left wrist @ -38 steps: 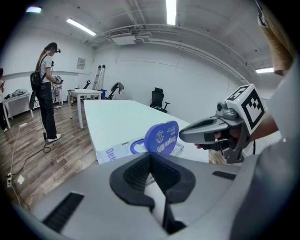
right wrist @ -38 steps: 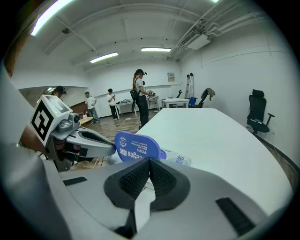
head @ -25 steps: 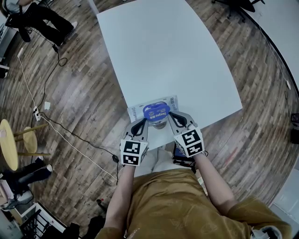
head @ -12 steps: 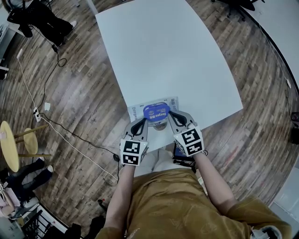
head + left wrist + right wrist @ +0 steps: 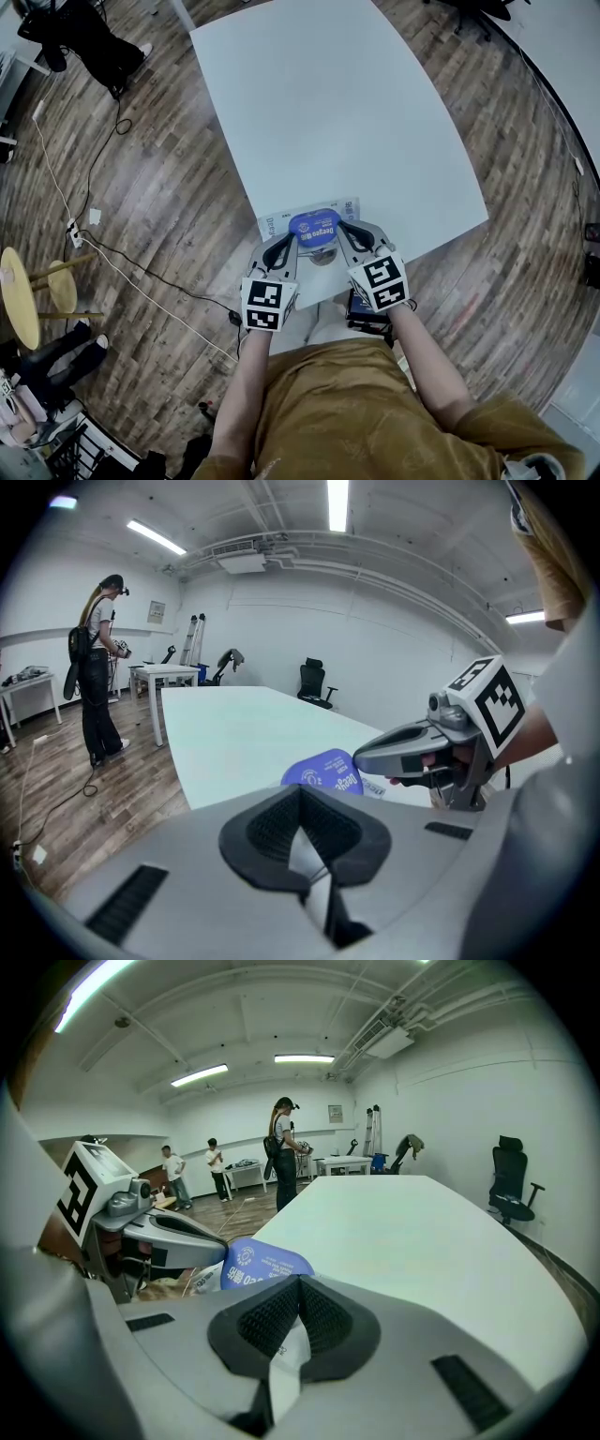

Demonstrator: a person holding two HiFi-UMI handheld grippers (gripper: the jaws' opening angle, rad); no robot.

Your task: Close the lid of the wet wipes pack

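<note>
Wet wipes pack at table's near edge, blue lid raised. Left gripper and right gripper both clenched on the pack's film, flanking the lid.

I see my left gripper pointing to about 12 o'clock and my right gripper pointing to about 11 o'clock, with their tips near each other. Each has its jaws pressed together on a thin white edge of the wet wipes pack. My left forearm and right forearm reach forward from the body.
</note>
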